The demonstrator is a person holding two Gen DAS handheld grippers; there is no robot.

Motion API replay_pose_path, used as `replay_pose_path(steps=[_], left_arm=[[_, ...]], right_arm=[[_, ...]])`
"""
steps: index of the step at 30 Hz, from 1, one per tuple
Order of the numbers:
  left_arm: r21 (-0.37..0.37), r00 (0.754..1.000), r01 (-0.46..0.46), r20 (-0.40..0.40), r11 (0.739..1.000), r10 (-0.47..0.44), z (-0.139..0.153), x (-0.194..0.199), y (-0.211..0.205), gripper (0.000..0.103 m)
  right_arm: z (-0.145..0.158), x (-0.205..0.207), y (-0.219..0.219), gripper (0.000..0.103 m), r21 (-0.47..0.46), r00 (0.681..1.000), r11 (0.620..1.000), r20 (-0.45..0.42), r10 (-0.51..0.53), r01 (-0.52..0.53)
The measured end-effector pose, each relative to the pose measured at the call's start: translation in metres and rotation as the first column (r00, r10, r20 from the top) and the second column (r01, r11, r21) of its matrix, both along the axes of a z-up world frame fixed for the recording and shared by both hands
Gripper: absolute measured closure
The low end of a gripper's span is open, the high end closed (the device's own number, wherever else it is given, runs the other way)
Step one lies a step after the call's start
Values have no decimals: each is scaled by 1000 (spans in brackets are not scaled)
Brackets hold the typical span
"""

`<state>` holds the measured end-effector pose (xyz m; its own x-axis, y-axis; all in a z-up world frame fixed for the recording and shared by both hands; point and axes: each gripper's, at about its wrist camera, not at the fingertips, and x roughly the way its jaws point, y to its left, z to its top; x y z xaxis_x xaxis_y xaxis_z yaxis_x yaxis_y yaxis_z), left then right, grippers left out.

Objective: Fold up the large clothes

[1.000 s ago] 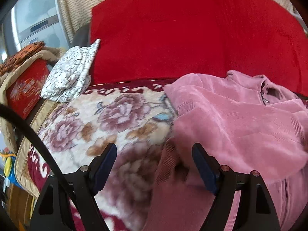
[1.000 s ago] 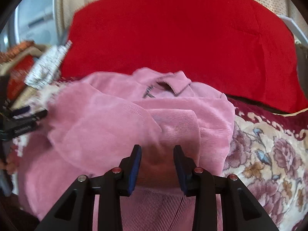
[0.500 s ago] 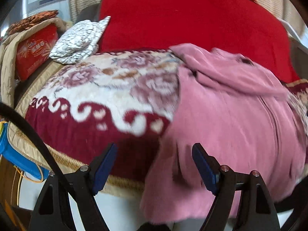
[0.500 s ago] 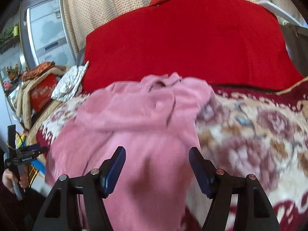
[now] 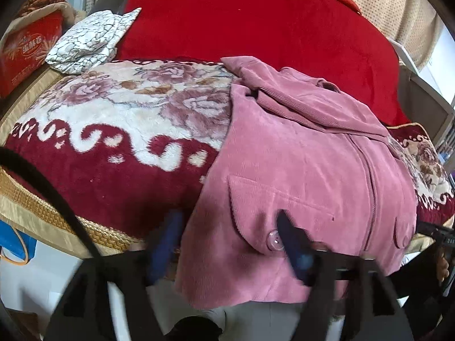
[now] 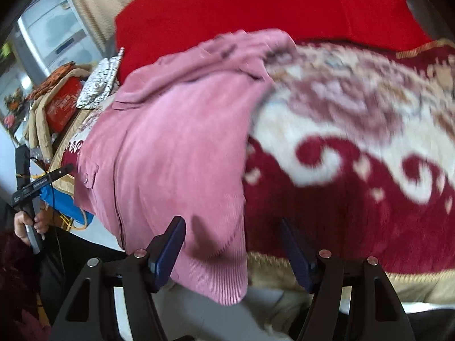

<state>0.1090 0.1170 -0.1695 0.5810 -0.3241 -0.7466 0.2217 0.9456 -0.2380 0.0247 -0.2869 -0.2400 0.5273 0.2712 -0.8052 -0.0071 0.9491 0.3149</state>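
Pink jacket (image 5: pixel 298 170) spread front-up on a floral blanket (image 5: pixel 128 119), hem hanging over the near edge.

Both grippers angled steeply down at that hem. Left gripper (image 5: pixel 227 244) closing, blurred, jaws astride the hem's left corner beside a buttoned pocket flap (image 5: pixel 256 213), pads not yet pressing cloth. Right gripper (image 6: pixel 231 248) parted wide, the hem's right corner loose between the jaws, nothing grasped. Long axis running from the hanging hem up to the collar (image 5: pixel 327 85), collar toward the red cushion (image 5: pixel 256 20); zip (image 5: pixel 366 170) along that line. Left view alone: crisp pocket, button, folded sleeve across the chest, patterned cloth (image 5: pixel 91 39) and red box (image 5: pixel 25 54) at the far left. Right view alone: a hand (image 6: pixel 28 224) gripping the left gripper's handle at the frame's left edge; blanket there smeared by motion.
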Motion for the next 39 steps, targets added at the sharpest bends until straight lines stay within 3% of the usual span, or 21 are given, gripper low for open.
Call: replay_pose_path(steps=[5, 6, 7, 8, 9, 12, 13, 16, 18, 19, 21, 22, 23, 25, 26, 28, 29, 32, 33, 36, 39], left_arm=[[-21, 999, 37, -29, 999, -38, -6, 1, 1, 29], [-31, 998, 47, -50, 998, -48, -10, 3, 1, 35], [-40, 996, 55, -63, 998, -58, -12, 4, 2, 62], [-55, 995, 64, -78, 996, -68, -14, 5, 2, 80], [-63, 994, 63, -81, 996, -68, -14, 5, 3, 83], [-92, 996, 64, -61, 994, -69, -9, 2, 6, 83], [-94, 996, 60, -57, 994, -65, -8, 2, 8, 77], [-76, 997, 42, -68, 996, -47, -11, 3, 9, 39], [-67, 996, 41, -77, 997, -46, -13, 3, 10, 39], [-84, 994, 57, -85, 995, -64, -15, 3, 10, 39], [-85, 991, 82, -97, 993, -90, -19, 3, 8, 59], [-82, 989, 94, -109, 992, -102, -21, 4, 5, 79], [-78, 987, 100, -114, 992, -109, -22, 4, 4, 80], [-76, 987, 103, -117, 992, -111, -22, 4, 4, 80], [-79, 987, 96, -122, 992, -105, -23, 5, 4, 72], [-86, 986, 87, -133, 992, -98, -24, 4, 4, 58], [-81, 986, 89, -135, 993, -99, -25, 4, 2, 58], [-44, 987, 74, -141, 996, -79, -28, 5, 1, 58], [-38, 990, 52, -132, 998, -57, -25, 6, 5, 58], [-67, 998, -8, -63, 998, 4, -13, 2, 18, 57], [-67, 996, -1, -88, 998, -5, -17, 6, 16, 49]], right_arm=[[-16, 1, 1, 29, 48, 999, 999, -41, -12, 14], [-17, 2, 4, 28, 42, 999, 999, -39, -15, 16], [-18, 1, 7, 28, 30, 999, 999, -32, -20, 21], [-17, 1, 10, 28, 19, 999, 999, -31, -27, 28], [-17, 0, 14, 28, 11, 999, 1000, -34, -26, 27], [-14, 0, 32, 28, 6, 998, 1000, -57, 25, -25], [-12, -1, 40, 28, -21, 998, 999, -49, 34, -35], [-16, 2, 51, 31, -62, 997, 997, -55, 47, -50], [-19, 4, 52, 60, -55, 996, 997, -72, 49, -53], [-18, 4, 55, 64, -72, 995, 995, -70, 65, -70], [-15, 3, 56, 65, -80, 994, 992, -62, 91, -96], [-15, 3, 54, 65, -73, 994, 993, -66, 87, -92], [-17, 6, 52, 65, -62, 994, 995, -75, 78, -83], [-21, 10, 49, 56, -48, 993, 996, -99, 68, -73], [-25, 12, 50, 43, -41, 990, 996, -125, 73, -78], [-30, 12, 57, 39, -17, 983, 995, -156, 97, -100], [-30, 11, 62, 40, -28, 983, 994, -151, 104, -109], [-25, 10, 68, 75, -81, 985, 989, -128, 114, -125], [-22, 10, 68, 82, -95, 985, 987, -125, 120, -132], [-10, 7, 66, 85, -68, 986, 986, -91, 143, -150], [-10, 5, 62, 85, -36, 986, 988, -75, 148, -151]])
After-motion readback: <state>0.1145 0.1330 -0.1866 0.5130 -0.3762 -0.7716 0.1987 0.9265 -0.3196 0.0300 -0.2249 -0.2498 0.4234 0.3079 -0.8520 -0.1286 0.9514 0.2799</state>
